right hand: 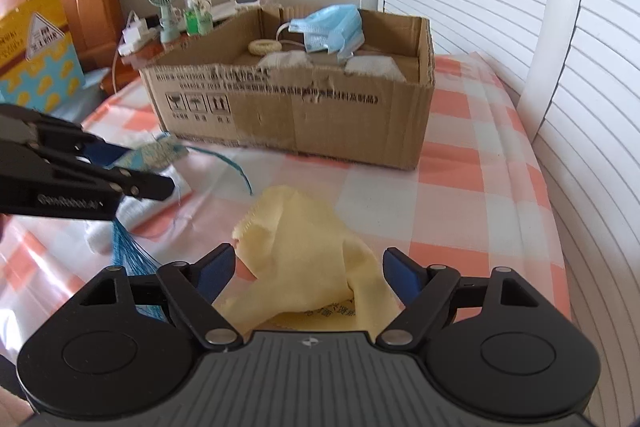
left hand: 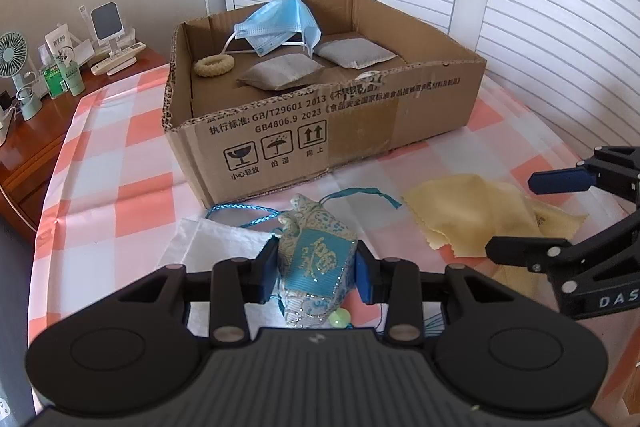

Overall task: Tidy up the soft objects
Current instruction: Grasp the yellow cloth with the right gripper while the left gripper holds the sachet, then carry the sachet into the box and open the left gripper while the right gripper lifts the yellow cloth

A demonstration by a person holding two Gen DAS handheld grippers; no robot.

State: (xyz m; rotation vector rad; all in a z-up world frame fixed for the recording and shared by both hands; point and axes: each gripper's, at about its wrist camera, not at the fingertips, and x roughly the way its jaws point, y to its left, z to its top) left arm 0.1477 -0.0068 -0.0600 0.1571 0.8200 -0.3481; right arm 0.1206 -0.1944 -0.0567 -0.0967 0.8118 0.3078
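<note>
My left gripper (left hand: 316, 273) is shut on a blue embroidered sachet (left hand: 318, 251), its pads pressing both sides; the sachet's blue cord (left hand: 240, 213) trails over the checked cloth. In the right wrist view the left gripper (right hand: 148, 169) sits at the left with the sachet (right hand: 158, 153) and its tassel (right hand: 124, 247). My right gripper (right hand: 308, 273) stands open around a crumpled yellow cloth (right hand: 304, 251), which lies between its fingers. In the left wrist view the right gripper (left hand: 516, 217) hovers over that yellow cloth (left hand: 472, 215).
A cardboard box (left hand: 320, 131) behind holds a blue face mask (left hand: 280, 23), two grey pouches (left hand: 280, 73) and a cream ring (left hand: 214, 65). A white bag (left hand: 216, 243) lies under the sachet. A wooden nightstand (left hand: 24, 131) with a fan stands at the left; louvred doors stand behind.
</note>
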